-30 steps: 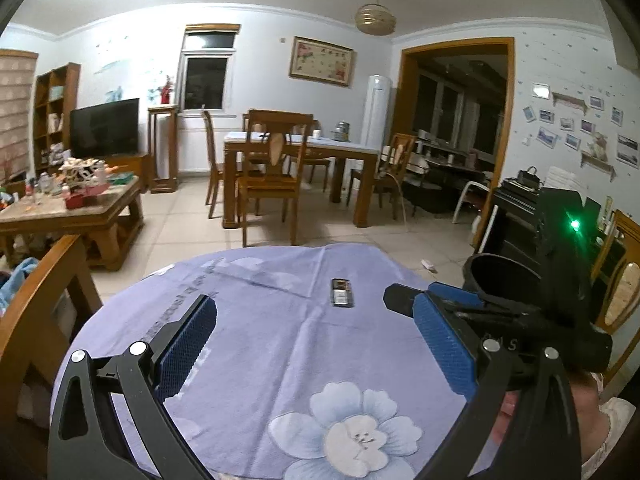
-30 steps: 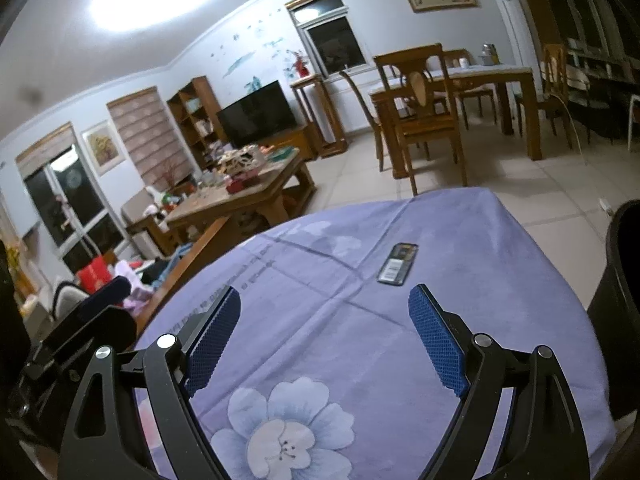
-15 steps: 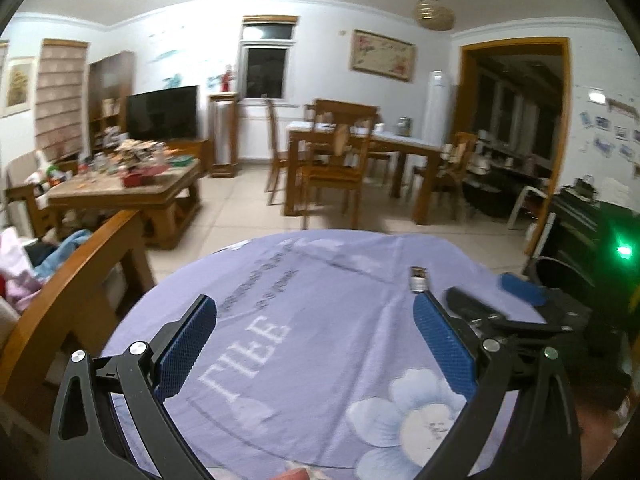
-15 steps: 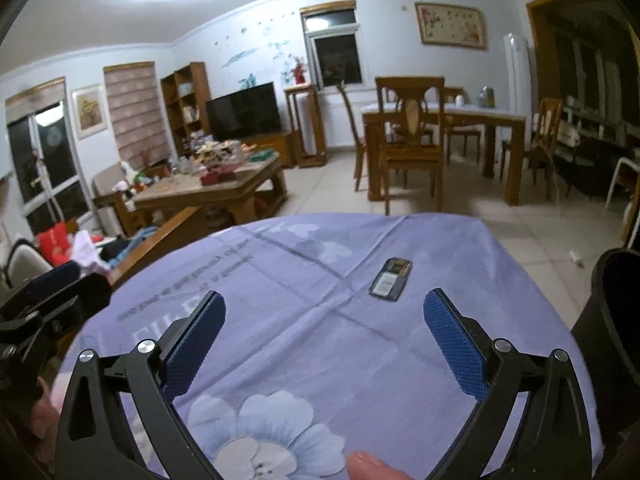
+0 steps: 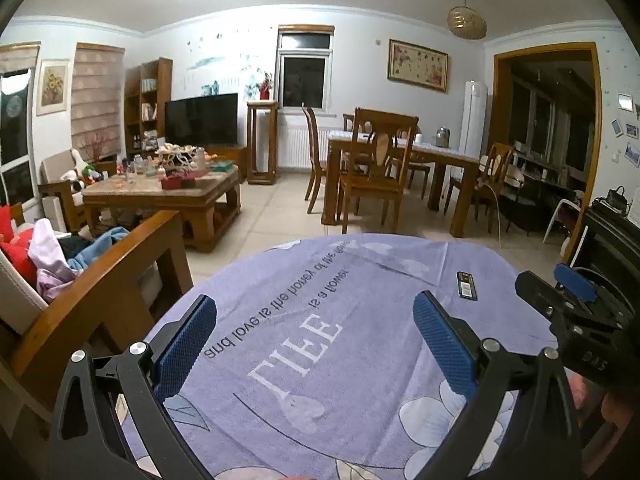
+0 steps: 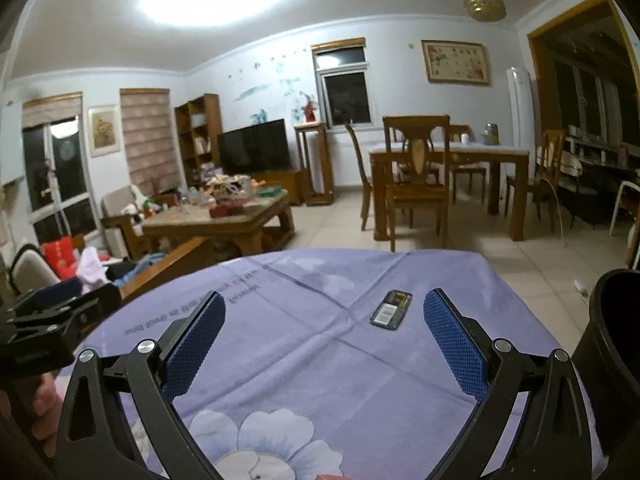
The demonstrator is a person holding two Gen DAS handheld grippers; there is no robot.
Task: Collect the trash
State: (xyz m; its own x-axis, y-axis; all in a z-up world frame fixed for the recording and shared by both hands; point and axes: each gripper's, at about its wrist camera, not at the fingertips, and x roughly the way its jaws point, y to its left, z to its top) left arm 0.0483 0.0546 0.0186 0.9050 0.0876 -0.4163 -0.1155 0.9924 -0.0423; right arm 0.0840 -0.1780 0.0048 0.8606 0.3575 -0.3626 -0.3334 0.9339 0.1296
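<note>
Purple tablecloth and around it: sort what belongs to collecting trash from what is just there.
Belongs to the job:
- dark wrapper lying flat on the purple tablecloth
- black bin at the table's right edge
- right gripper, jaws open, empty
- left gripper, jaws open, empty

Just there:
- coffee table
- dining table
- television

Small dark wrapper (image 6: 391, 309) lies flat on purple tablecloth (image 6: 320, 360)

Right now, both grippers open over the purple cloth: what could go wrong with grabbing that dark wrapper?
1. The wrapper lies flat on the tablecloth; the right gripper may pinch cloth along with it, or slide over it.
2. The black bin stands close by at the table's right edge; a wide swing could knock it.
3. The left gripper sits close alongside, so the two could collide if both reach.
</note>
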